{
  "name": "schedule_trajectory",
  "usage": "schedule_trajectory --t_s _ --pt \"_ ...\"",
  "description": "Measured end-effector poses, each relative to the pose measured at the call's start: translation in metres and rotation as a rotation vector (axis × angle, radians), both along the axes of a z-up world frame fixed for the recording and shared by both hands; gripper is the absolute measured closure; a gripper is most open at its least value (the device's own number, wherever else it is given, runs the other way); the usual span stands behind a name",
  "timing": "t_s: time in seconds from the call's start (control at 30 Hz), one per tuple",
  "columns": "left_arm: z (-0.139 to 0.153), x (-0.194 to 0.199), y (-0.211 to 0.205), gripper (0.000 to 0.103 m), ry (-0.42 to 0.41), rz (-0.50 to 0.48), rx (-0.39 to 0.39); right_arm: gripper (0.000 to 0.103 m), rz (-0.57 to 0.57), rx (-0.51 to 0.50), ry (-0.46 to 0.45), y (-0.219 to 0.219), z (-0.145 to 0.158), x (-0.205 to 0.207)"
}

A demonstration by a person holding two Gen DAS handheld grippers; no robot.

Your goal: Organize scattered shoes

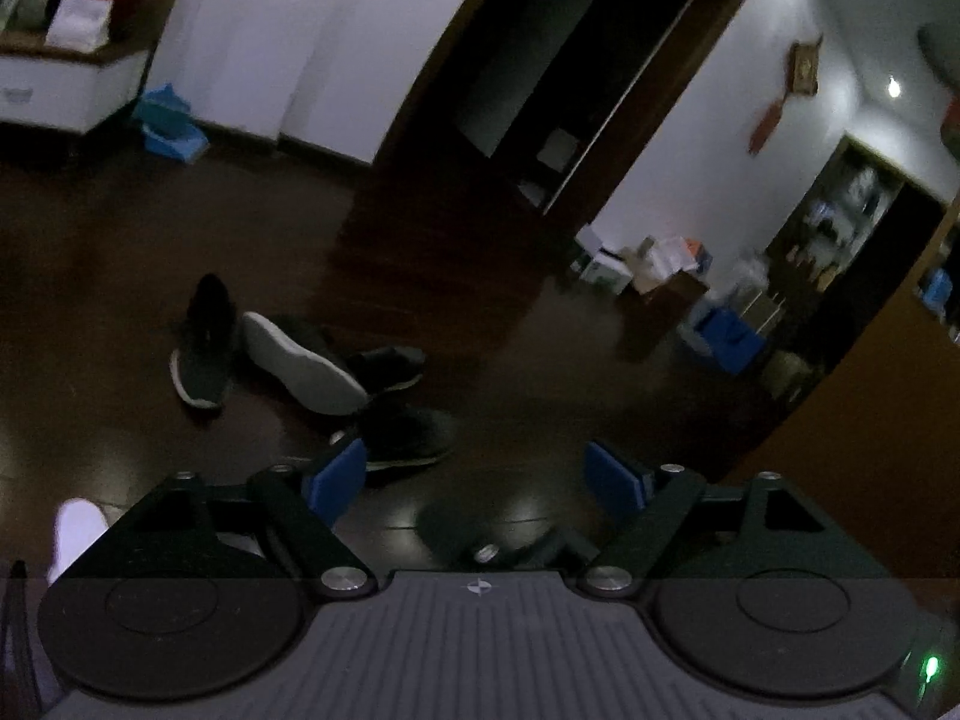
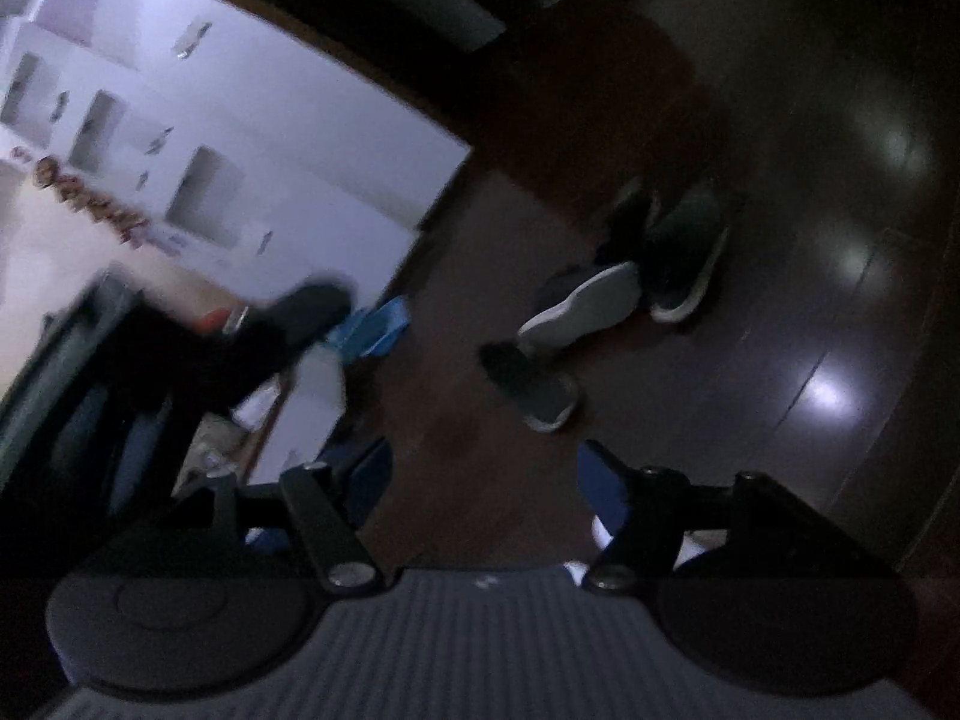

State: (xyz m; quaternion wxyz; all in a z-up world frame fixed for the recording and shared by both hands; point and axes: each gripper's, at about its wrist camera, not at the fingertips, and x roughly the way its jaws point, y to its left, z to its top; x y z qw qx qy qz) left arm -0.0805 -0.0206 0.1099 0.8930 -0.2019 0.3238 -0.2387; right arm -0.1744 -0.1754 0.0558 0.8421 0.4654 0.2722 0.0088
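dim room, dark glossy wood floor (image 1: 516, 372) with lamp glare. left gripper (image 1: 477, 477) held above the floor, blue pads (image 1: 336, 474) spread wide apart, nothing between them. right gripper (image 2: 483, 474) likewise spread wide, holding nothing; view blurred and tilted.

shoes lie in a loose cluster mid-floor, ahead of both grippers. in the left wrist view: one dark sneaker (image 1: 204, 348) upright with white sole edge, at the far left of the cluster; just beside it a shoe tipped over, pale grey sole (image 1: 303, 363) facing the camera; a third dark shoe (image 1: 390, 369) behind that sole, touching or overlapping it; a fourth dark shoe (image 1: 402, 438) nearest the left pad. none lined up, toes point different ways.

blue box (image 1: 168, 123) by the white wall (image 1: 270, 42), well apart from the shoes. open dark doorway (image 1: 564, 72) beyond. cluttered boxes (image 1: 654, 264) at right.
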Motion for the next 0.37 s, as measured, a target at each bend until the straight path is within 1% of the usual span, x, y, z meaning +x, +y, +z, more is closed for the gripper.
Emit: schedule_trajectory --t_s 0.17,0.27,0.37 --pt "0.01 -0.007 0.004 0.016 -0.007 -0.093 -0.159 0.033 0.042 0.07 -0.031 -0.009 0.014 -0.016" --pt "0.015 -0.013 0.001 0.014 -0.028 -0.135 -0.206 0.037 0.072 0.103 -0.056 -0.015 0.02 -0.02" --pt "0.016 -0.01 -0.007 0.014 -0.026 -0.16 -0.212 0.038 0.075 0.132 -0.055 -0.022 0.021 -0.019"
